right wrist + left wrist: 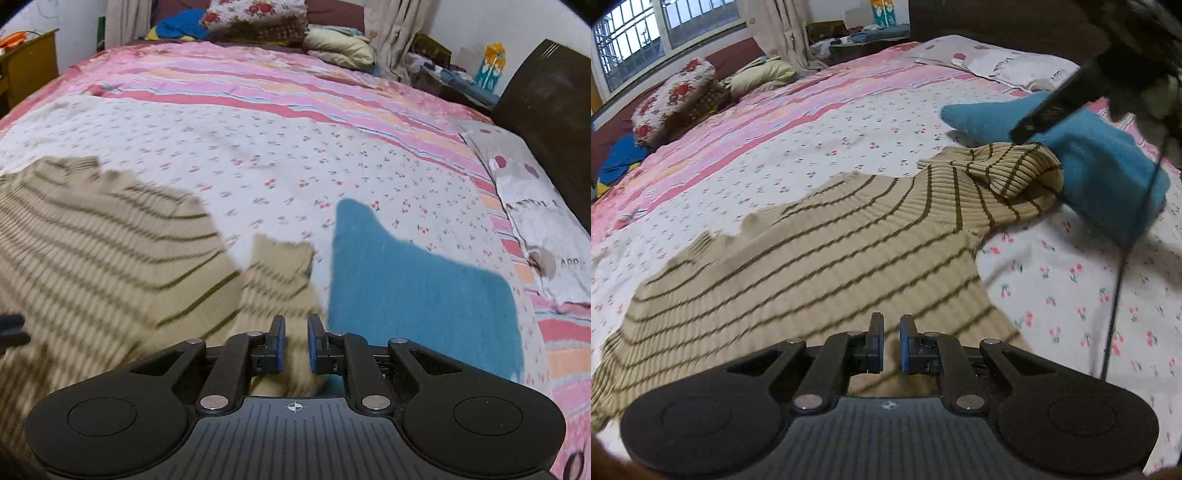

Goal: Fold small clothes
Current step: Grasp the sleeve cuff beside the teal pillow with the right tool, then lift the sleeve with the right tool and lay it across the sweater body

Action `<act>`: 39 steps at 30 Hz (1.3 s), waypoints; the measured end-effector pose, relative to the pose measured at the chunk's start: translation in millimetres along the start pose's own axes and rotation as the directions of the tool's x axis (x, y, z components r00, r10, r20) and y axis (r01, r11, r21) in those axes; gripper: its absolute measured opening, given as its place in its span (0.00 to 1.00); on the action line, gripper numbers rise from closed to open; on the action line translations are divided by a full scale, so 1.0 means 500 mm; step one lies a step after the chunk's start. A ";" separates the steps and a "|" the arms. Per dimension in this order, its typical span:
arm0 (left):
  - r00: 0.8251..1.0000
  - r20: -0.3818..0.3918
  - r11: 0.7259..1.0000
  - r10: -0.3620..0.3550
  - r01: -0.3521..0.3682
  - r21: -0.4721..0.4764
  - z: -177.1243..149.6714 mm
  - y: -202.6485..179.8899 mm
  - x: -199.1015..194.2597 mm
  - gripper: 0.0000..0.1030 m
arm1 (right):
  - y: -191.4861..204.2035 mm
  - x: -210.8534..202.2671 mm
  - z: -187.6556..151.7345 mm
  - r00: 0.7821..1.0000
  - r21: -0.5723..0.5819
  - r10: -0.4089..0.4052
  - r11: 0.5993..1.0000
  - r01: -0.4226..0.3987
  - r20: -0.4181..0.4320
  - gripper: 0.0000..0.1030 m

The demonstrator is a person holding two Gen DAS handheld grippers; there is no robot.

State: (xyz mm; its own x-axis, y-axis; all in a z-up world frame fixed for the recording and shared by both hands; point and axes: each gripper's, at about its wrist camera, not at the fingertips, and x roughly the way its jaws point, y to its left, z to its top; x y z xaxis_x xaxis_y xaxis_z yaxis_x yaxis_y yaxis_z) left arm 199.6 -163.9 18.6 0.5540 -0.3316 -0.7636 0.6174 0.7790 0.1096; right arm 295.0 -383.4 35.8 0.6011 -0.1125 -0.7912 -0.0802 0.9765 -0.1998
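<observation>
A beige striped sweater (pixel 820 258) lies spread on the bed (pixel 849 122), out on the flowered middle of the sheet, one sleeve (pixel 1008 173) bunched against a blue garment (pixel 1100 166) that lies toward the headboard (pixel 546 92) edge. The left tool (pixel 892 343) hovers over the sweater's body, jaws slightly parted, holding nothing. The right tool (pixel 297 341) is likewise parted above the sleeve, empty.

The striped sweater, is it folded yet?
Not yet. The striped sweater lies mostly spread on the bed sheet, with just one sleeve bunched against the teal garment. The left gripper and right gripper hang over it, both holding nothing. All the folding, teal garment included, is left.
</observation>
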 end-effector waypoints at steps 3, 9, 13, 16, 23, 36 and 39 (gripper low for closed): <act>1.000 -0.011 1.000 -0.011 0.011 0.008 0.016 -0.002 0.033 0.19 | -0.013 0.056 0.028 0.999 0.020 0.023 1.000 -0.022 -0.038 0.14; 1.000 -0.020 1.000 -0.024 0.023 -0.005 0.028 0.013 0.071 0.18 | -0.008 0.145 0.060 0.992 0.007 0.044 0.999 -0.044 -0.117 0.26; 0.999 -0.025 0.999 -0.029 0.029 -0.019 0.019 0.024 0.074 0.19 | -0.010 0.180 0.064 0.988 0.020 0.051 0.999 -0.049 -0.148 0.26; 0.999 -0.028 0.999 -0.031 0.030 -0.034 0.013 0.032 0.071 0.19 | -0.005 0.190 0.065 0.986 0.017 0.050 0.999 -0.048 -0.158 0.26; 0.999 -0.008 0.999 -0.031 0.031 -0.045 0.005 0.038 0.045 0.19 | -0.021 0.185 0.072 0.985 0.058 0.055 0.997 -0.046 -0.165 0.08; 1.000 0.022 0.993 -0.011 0.014 -0.118 -0.017 0.081 0.009 0.18 | -0.070 0.006 0.086 0.988 0.241 0.122 0.960 -0.141 0.091 0.04; 0.999 0.033 0.989 -0.002 0.007 -0.145 -0.025 0.096 -0.005 0.19 | -0.052 -0.057 0.097 0.978 0.231 0.138 0.958 -0.172 0.154 0.04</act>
State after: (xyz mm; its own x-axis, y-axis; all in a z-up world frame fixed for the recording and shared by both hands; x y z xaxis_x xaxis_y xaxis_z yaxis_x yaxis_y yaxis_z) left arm 220.7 -119.0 17.7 0.5707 -0.3508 -0.7424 0.5339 0.8455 0.0109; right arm 318.3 -396.6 91.6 0.6996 0.0535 -0.7125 0.0038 0.9969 0.0786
